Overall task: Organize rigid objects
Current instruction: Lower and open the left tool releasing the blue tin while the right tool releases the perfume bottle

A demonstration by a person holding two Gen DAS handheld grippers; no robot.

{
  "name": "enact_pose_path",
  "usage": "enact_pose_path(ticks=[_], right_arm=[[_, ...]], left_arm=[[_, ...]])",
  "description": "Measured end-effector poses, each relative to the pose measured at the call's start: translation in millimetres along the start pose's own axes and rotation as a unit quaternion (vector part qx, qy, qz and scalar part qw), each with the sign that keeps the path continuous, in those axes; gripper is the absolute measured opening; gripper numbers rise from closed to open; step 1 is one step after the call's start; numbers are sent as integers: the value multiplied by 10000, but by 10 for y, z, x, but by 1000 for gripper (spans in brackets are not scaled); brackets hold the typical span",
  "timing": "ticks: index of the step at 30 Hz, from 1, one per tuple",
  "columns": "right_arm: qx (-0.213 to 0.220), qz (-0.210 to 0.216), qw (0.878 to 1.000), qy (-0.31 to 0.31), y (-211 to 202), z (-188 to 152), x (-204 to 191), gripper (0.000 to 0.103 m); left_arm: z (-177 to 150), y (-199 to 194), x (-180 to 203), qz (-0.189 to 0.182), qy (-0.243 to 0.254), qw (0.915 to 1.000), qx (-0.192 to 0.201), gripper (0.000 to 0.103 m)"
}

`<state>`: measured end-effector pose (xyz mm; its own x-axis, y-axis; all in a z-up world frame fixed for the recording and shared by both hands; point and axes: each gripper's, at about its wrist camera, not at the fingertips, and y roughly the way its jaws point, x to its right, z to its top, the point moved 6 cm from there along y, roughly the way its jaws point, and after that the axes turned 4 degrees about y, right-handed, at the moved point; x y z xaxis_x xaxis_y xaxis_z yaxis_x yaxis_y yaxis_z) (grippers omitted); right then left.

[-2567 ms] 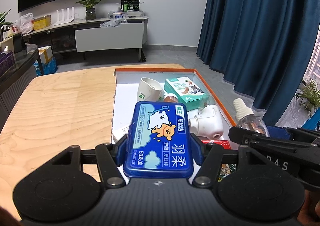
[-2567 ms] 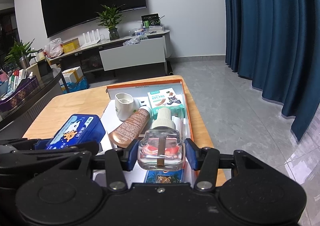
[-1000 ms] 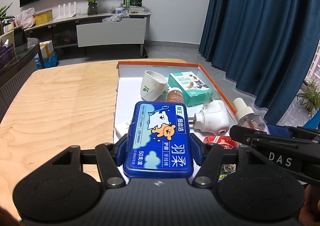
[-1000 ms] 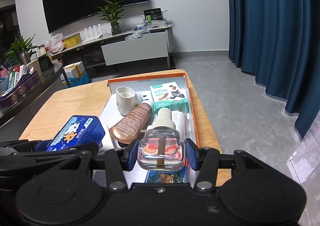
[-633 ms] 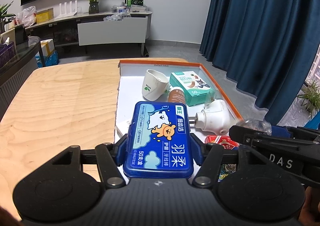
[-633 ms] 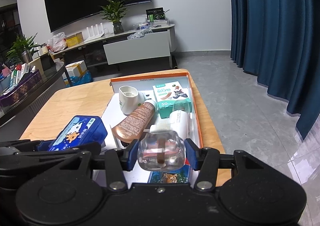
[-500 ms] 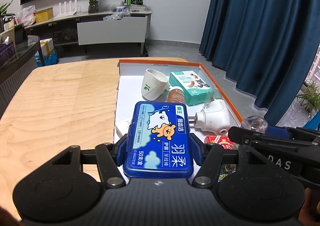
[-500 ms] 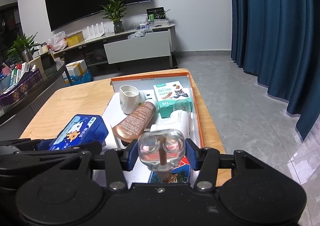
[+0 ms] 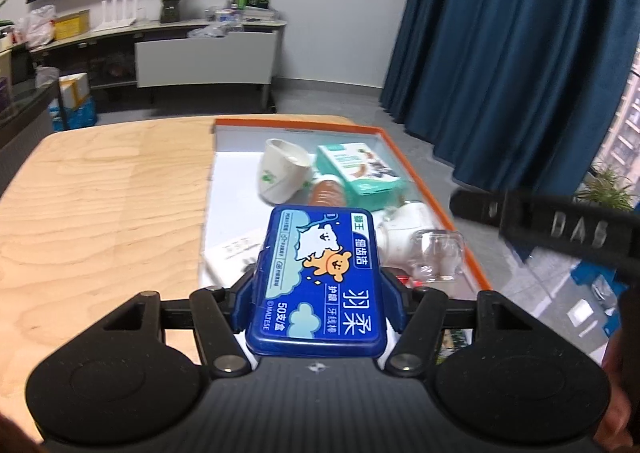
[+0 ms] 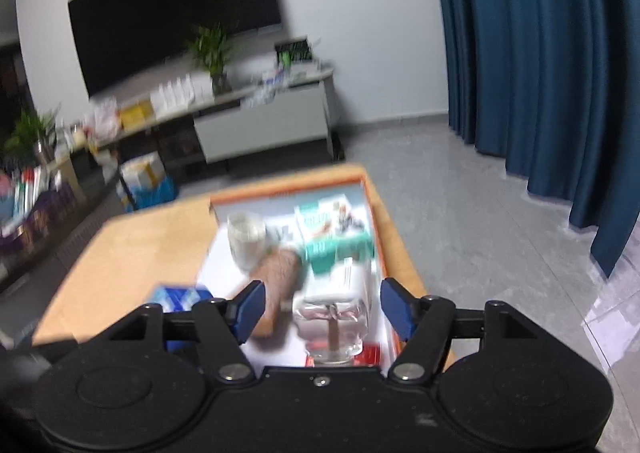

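Left wrist view: the left gripper (image 9: 318,289) clamps a blue floss-pick box (image 9: 320,281) over the orange-rimmed tray (image 9: 452,221) on the wooden table (image 9: 104,213). Right wrist view, blurred: the right gripper (image 10: 320,307) has just been opening; its jaws stand clear of the clear bottle (image 10: 332,327) lying between them in the tray.

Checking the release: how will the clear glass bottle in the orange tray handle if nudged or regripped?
The clear glass bottle is probably rigid, slick and breakable. It lies tilted against the white plug-in device, so it may roll or shift. The right hand-held gripper has just been opening, pads clear.
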<state>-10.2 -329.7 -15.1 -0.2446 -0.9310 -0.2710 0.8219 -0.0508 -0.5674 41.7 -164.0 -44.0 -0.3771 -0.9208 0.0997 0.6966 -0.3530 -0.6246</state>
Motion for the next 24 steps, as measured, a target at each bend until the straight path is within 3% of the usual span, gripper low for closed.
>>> enact_pose_path(ticks=[6,7,12,16,24], right_arm=[[102,-131,9998,70,-110,53,85,78],[131,-153,9998,90,-138,62,95,78],[212,-241,9995,6,-269,88,127,80],[232,-236,9995,21,-457,69,195,81],[-50,-324,9994,-108,-620,-155,222,82]], left_arm=[[42,46,109,-215,170,9996,85,89],[42,25,108,-209,167,9996,104,89],[116,-182,73,225,183,9993,243,103],[172,-415,39,615,259,9971,368,103],[-26,-531,7,602,-24,9982,-70,103]])
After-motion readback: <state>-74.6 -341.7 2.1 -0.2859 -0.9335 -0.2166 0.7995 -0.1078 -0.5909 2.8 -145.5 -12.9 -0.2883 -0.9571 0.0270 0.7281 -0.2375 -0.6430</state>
